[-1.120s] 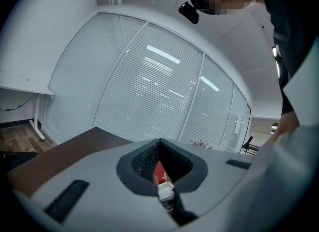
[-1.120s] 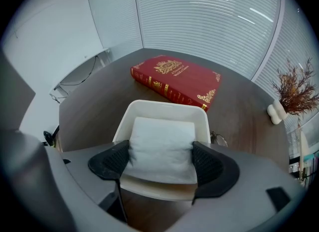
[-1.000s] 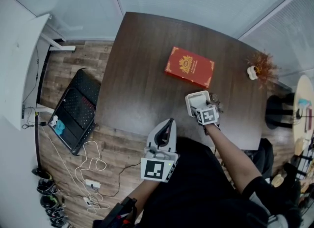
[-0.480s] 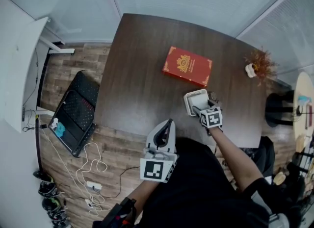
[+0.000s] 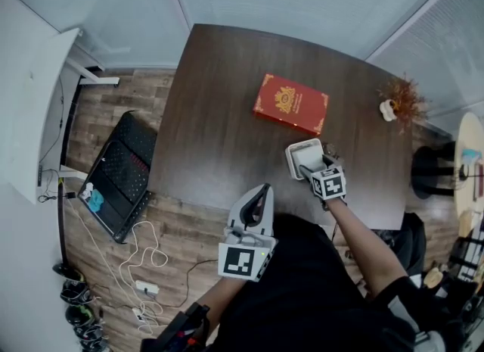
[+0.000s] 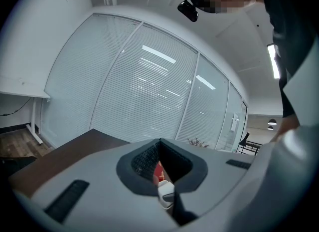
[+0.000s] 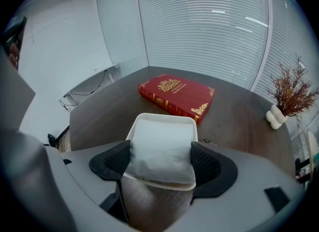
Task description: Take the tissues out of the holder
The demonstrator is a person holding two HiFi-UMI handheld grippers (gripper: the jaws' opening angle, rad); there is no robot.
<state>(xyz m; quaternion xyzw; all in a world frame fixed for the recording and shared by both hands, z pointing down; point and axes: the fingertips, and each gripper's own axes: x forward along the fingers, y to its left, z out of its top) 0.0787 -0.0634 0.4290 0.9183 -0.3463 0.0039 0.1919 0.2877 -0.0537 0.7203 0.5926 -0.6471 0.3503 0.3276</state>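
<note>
Tissues [image 7: 160,148] sit in a white holder [image 7: 164,117] on the dark brown table [image 5: 219,116], near the edge closest to the person. The stack is white and soft, and its near end puffs up over the rim of the holder. The right gripper [image 7: 160,165] has one black pad on each side of the stack. Both pads touch the tissues, so it is squeezing them between its jaws. From the head view, the right gripper [image 5: 308,167] reaches over the holder [image 5: 302,148] from the person's side, with its marker cube on top. The left gripper [image 5: 259,191] is held off the table, close to the person's body and just past the table edge. Its jaws are pressed together with nothing held in them. In its own view the left gripper [image 6: 160,162] shows only a thin slit between its pads, and a bit of red and white peeks through. A red book [image 5: 291,103] with gold print lies flat on the table, just behind the holder. A small white vase with dry brown twigs [image 5: 395,106] stands near the far right corner of the table. On the wood floor to the left there is a black mesh thing [image 5: 117,172] and some white cables [image 5: 140,256].
</note>
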